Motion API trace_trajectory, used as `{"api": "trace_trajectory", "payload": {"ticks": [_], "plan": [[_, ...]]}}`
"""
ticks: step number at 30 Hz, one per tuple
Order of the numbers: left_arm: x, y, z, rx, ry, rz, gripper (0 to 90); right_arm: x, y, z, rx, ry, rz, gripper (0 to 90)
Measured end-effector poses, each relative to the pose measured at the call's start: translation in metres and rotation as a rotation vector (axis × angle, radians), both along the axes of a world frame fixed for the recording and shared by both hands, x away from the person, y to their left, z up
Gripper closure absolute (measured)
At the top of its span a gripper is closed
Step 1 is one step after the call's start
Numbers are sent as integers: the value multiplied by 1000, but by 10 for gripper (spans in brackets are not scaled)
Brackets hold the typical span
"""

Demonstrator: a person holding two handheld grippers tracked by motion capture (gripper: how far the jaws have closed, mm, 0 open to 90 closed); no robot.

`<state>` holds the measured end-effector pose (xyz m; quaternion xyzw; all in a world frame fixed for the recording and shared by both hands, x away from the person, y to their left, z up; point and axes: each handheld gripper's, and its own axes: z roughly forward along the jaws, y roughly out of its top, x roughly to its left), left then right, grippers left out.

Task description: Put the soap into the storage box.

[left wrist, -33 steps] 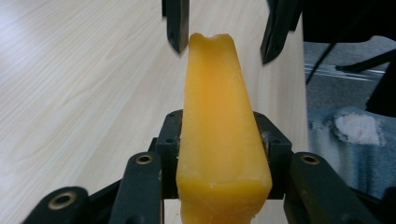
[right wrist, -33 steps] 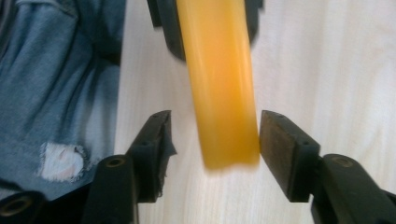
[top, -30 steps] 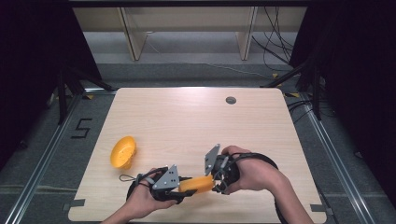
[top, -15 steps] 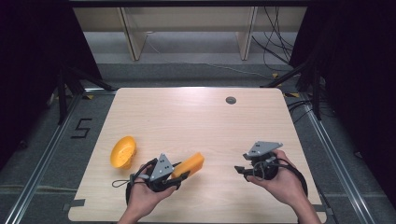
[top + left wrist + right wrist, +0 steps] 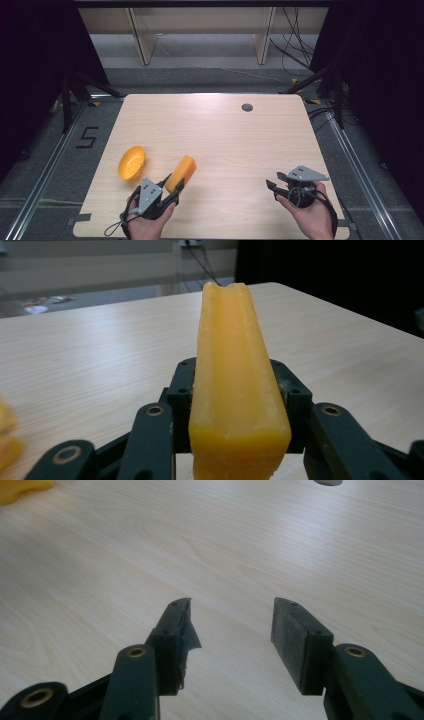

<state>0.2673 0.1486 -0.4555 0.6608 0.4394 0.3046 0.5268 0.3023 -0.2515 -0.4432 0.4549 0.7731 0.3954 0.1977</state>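
The orange block (image 5: 182,172) sits clamped in your left gripper (image 5: 170,189), at the near left of the table (image 5: 225,135), its free end pointing up and away toward the far side; in the left gripper view the block (image 5: 235,385) stands upright between the jaws, which pinch it near its lower end, so most of its length overhangs the grip. Just to its left, lying on the wood and apart from it, is the orange bowl (image 5: 131,162), tipped so its hollow faces you. That looks like the place for the block, so judge your step as a short carry to the left and a set-down in the hollow. Keep the squeeze firm but steady, since the block looks soft and waxy and a low grip may let it pivot; tilt your wrist so the free end leads down into the bowl, and let it touch before you let go. Watch that the jaws do not knock the bowl's rim, as a light bowl on smooth wood will probably slide. Your right gripper (image 5: 278,186) waits at the near right, well apart, its jaws spread wide with nothing between them; you could bring it across to steady the bowl if it shifts
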Motion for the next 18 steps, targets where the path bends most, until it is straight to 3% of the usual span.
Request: {"api": "trace_trajectory", "payload": {"ticks": [1,2,3,4,6,13,16,18], "plan": [[-1,5,1,-6,-6,23,606,1,-2,-1,-1,-20,11,511],[-1,9,2,-9,-10,45,606,-1,-1,0,10,-12,-19,510],[-1,14,4,-12,-8,65,606,1,-4,-1,7,-45,-8,509],[-1,18,4,-16,-13,85,606,-2,-3,0,18,-30,-49,509],[0,26,6,-17,-20,127,606,2,-7,-1,-2,-74,-57,507],[4,45,12,-26,-56,215,606,2,-10,-7,39,-15,-97,508],[5,48,15,-25,-68,253,606,5,-11,-9,27,-39,-72,507],[7,49,17,-20,-76,273,607,2,-8,-8,36,-11,-89,507]]}}
